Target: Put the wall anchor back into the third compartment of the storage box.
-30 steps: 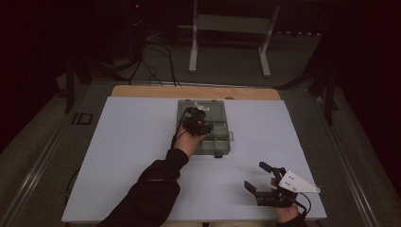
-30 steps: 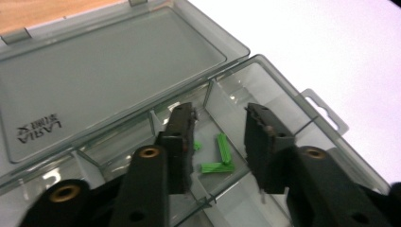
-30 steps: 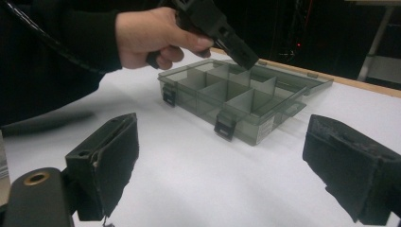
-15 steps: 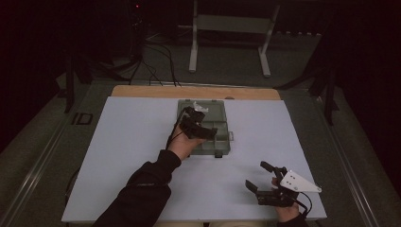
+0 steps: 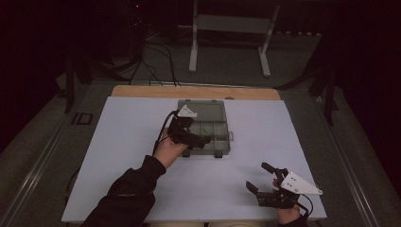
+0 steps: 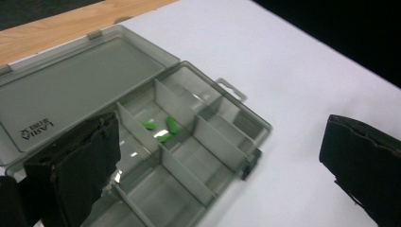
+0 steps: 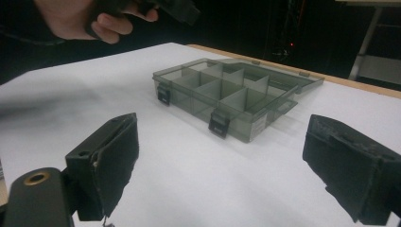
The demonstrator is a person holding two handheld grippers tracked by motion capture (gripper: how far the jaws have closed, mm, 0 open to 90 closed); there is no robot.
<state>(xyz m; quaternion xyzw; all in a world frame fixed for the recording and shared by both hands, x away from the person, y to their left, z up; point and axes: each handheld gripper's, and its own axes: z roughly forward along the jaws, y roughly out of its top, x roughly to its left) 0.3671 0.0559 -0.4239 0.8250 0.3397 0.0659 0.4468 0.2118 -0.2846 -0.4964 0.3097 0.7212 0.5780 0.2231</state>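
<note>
Three green pieces (image 6: 161, 130) already lie in one compartment of the open organizer box (image 5: 215, 113), while both the left gripper (image 5: 201, 141) and right gripper (image 5: 259, 178) hang with jaws apart, empty.

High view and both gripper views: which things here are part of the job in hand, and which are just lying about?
Part of the job:
- compartment box, lid open flat
- green pieces in one middle compartment
- left hand-held gripper, open, over the box
- right hand-held gripper, open, apart from the box

Lying about:
- white mat under the box
- metal stand behind the table
- cables on the floor
</note>
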